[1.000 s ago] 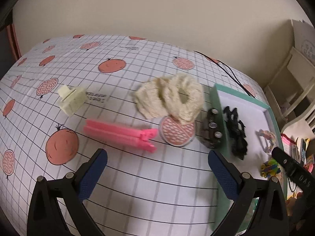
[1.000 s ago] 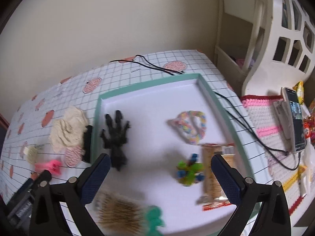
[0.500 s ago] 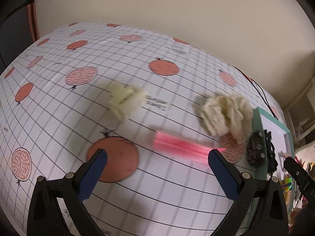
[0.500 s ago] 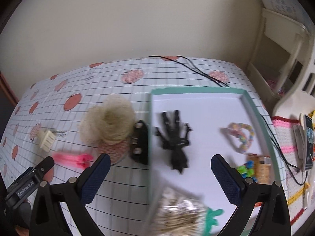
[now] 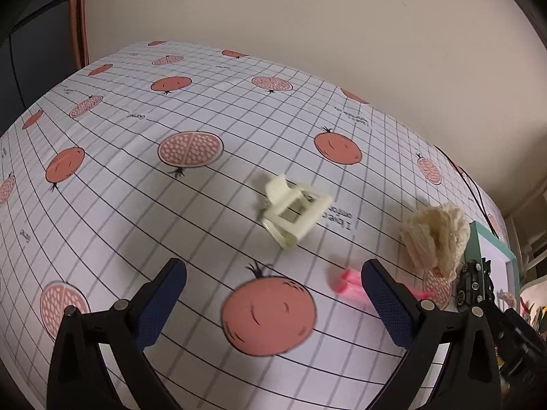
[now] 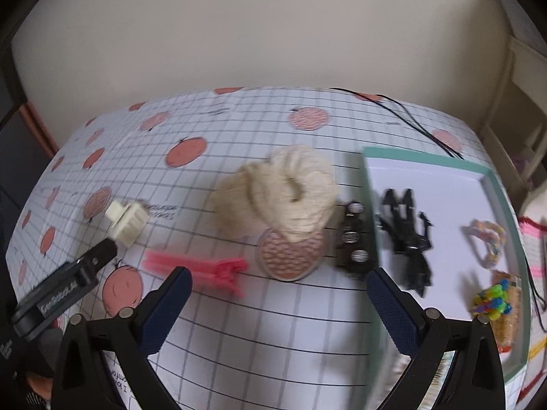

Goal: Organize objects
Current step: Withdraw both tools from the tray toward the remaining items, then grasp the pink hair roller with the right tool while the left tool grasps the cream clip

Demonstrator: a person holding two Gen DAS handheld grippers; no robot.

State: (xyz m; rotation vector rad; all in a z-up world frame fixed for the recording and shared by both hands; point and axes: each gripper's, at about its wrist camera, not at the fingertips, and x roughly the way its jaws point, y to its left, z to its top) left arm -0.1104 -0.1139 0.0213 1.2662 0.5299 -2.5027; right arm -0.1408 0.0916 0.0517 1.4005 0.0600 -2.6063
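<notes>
My left gripper [image 5: 273, 307] is open and empty, hovering over the pomegranate-print tablecloth just short of a cream hair claw clip [image 5: 294, 210]. The clip also shows in the right wrist view [image 6: 128, 222], with the left gripper's finger [image 6: 99, 256] right beside it. A pink hair clip [image 6: 201, 268], a cream fluffy scrunchie [image 6: 283, 191] and a dark brown clip [image 6: 354, 242] lie between. My right gripper [image 6: 277, 311] is open and empty above the cloth, next to the teal-rimmed tray [image 6: 424, 157]. The tray holds a black claw clip [image 6: 407, 239].
The tray also holds a pastel scrunchie [image 6: 487, 239], a bright beaded item [image 6: 492, 302] and a snack packet [image 6: 507, 314]. A black cable [image 6: 410, 116] runs along the table's far edge. A beige wall stands behind the table. White furniture stands at the right [image 6: 523, 109].
My left gripper swung left, from the scrunchie and pink clip toward the cream claw clip. My right gripper swung left from over the tray to the table beside it.
</notes>
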